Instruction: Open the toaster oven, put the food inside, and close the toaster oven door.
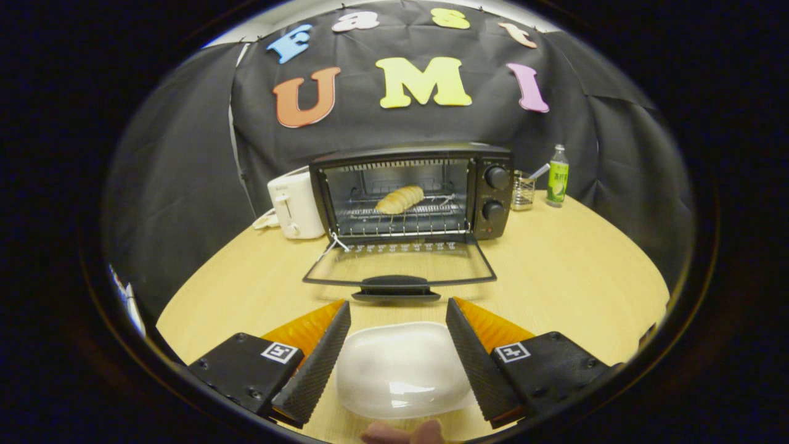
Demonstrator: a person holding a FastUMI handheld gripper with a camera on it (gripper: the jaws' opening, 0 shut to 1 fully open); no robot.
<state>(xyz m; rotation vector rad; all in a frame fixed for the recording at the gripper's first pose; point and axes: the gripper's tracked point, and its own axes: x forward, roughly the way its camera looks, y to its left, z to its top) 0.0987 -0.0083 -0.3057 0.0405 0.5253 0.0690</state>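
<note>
With the toaster oven [412, 191] as landmark, door [399, 262] dropped flat toward the gripper [398, 345] and the bread [400, 199] already on the rack inside, likely only the closing left: come in low under the door's handle [396, 287], lift squarely, swing up until seated, without dragging the oven. Fingers spread wide, gripping nothing, astride an empty white dish [400, 369] just short of the handle and probably in the way; left of the oven a white toaster [296, 205], right of it a wire holder [523, 190] and green bottle [558, 176].

Light wood desk [555, 277] is occupied by toaster oven [412, 191], white toaster [294, 205], wire cup [523, 190], green bottle [558, 176], white dish [400, 370].
</note>
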